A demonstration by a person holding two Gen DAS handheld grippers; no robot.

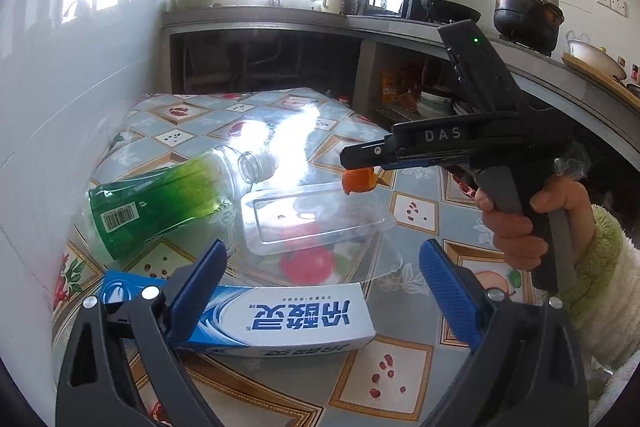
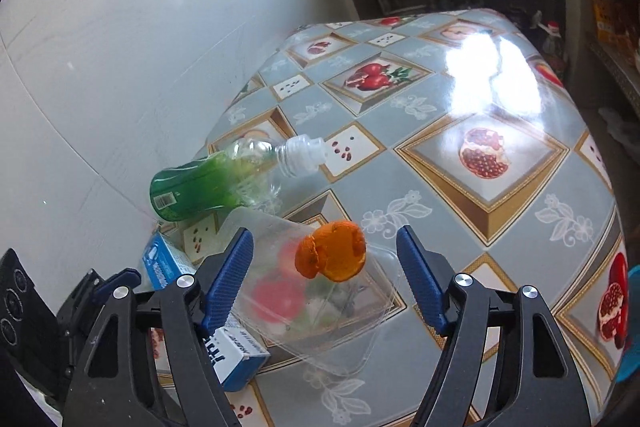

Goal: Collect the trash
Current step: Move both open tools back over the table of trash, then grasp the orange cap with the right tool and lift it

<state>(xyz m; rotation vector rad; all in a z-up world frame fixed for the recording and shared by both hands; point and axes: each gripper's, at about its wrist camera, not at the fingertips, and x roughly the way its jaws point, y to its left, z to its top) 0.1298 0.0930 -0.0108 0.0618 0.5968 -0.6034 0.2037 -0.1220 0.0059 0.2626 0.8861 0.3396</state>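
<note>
Two blue-padded fingers of the left gripper [image 1: 322, 291] stand wide apart over a toothpaste box [image 1: 280, 323], touching nothing, on a fruit-patterned tablecloth [image 1: 400, 367]. Beyond lie a green bottle [image 1: 160, 203] and a clear plastic tray [image 1: 320, 223]. From the right wrist, the right gripper [image 2: 325, 259] is open around an orange peel [image 2: 332, 251] resting on that tray [image 2: 320, 331], pads not touching it.

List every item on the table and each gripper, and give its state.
Green bottle: on its side, uncapped.
Clear plastic tray: upside down, resting partly on the box.
Orange peel: atop the tray.
Toothpaste box: lying flat.
Left gripper: jaws open, empty.
Right gripper: jaws open around the peel.
</note>
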